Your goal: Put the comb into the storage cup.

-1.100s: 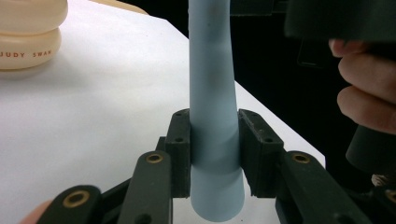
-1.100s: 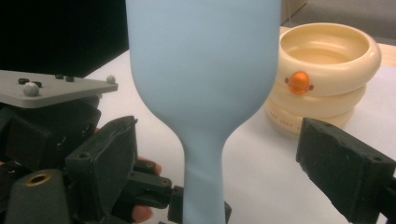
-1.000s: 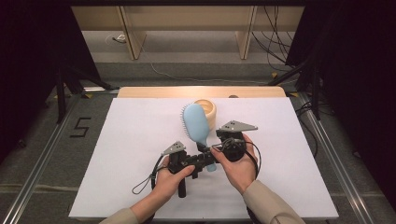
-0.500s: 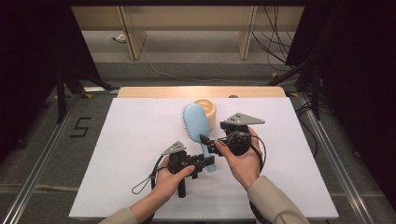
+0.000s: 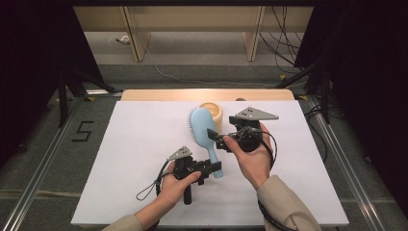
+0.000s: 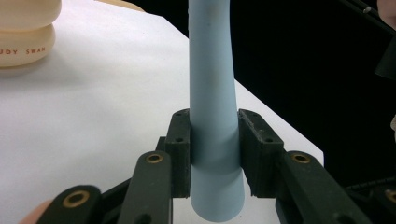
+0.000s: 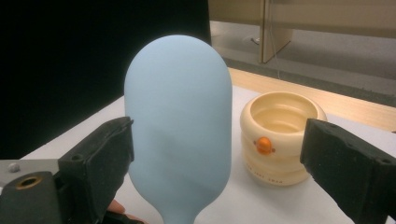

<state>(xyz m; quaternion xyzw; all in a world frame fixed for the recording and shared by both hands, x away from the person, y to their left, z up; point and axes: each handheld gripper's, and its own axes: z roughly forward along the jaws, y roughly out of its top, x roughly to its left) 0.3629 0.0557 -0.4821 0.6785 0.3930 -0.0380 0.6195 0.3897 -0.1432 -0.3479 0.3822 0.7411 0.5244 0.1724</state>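
Your left tool (image 5: 210,169) is clamped on the handle of the blue hairbrush (image 5: 204,132), its pads (image 6: 180,149) pressing both sides near the butt end. The brush head points toward the tabletop's (image 5: 120,159) far edge, just beside the cream duck-faced pot (image 5: 211,111). Your right tool (image 5: 216,139) hangs above the brush head, its jaws spread wide and just opening a little further, gripping nothing.
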